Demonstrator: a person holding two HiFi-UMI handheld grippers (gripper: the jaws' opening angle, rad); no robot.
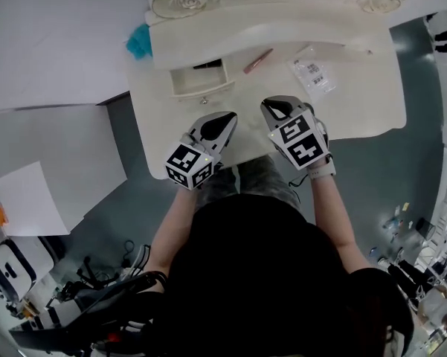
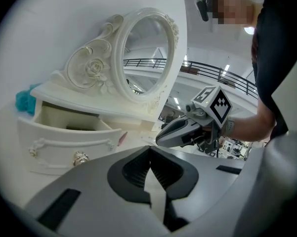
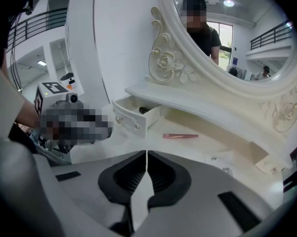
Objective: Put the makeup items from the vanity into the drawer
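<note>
Both grippers are empty right now: the left gripper (image 2: 149, 152) and the right gripper (image 3: 147, 154) each have their jaws pressed together with nothing between them, hovering over the near edge of the counter (image 1: 357, 103). The obvious target is the slim pink stick (image 3: 180, 136), lying flat toward the back of the counter just right of the open drawer (image 1: 201, 79). It looks light, stiff and smooth, so I'd guess it rolls or squirts out easily. I'd pinch it across the middle, jaws square to its length. The clear packet (image 1: 312, 74) further right looks thin and floppy, probably slippery, so I'd grab it by an edge. Hard to tell: there's something dark already in the drawer (image 3: 144, 110) but I can't identify it, the packet's contents are unreadable, and the teal thing (image 1: 139, 42) at the back left corner is half hidden.
</note>
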